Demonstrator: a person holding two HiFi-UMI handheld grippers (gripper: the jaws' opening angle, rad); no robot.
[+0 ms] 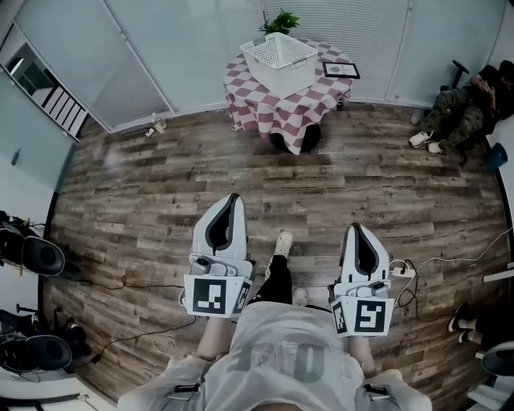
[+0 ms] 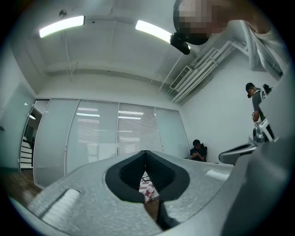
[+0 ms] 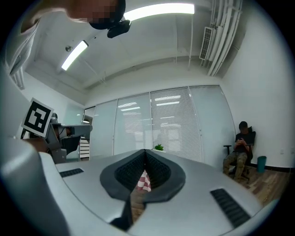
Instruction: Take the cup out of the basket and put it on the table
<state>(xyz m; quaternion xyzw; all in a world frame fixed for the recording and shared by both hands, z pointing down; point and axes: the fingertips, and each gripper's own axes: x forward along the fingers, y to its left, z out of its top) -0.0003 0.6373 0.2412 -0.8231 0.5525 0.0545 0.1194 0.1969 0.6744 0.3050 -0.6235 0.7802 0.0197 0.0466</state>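
Holding the left gripper (image 1: 234, 199) low at centre-left of the head view, clenched tight on nothing and aimed up the frame across the wooden floor (image 1: 144, 185). Holding the right gripper (image 1: 354, 230) the same way at lower centre-right, likewise squeezed closed and empty. Borne out in both gripper views: jaws pressed together at the tips, with only a sliver of far-off checked cloth showing through the dark hollow below them.

Standing well apart from the table (image 1: 265, 108), draped in red-and-white check, at top centre of the head view. Carrying on that cloth a white lattice basket (image 1: 277, 76), set toward the middle. Cannot make out the cup in any view, nor read the inside of the basket at this size.

Showing behind the basket, at the very top of the frame, a small green plant (image 1: 280, 22). Lying flat on the cloth just right of the basket, a dark-framed picture (image 1: 340, 70). Sitting against the wall at upper right, well clear of the table, a seated person (image 1: 462, 108) in camouflage trousers.
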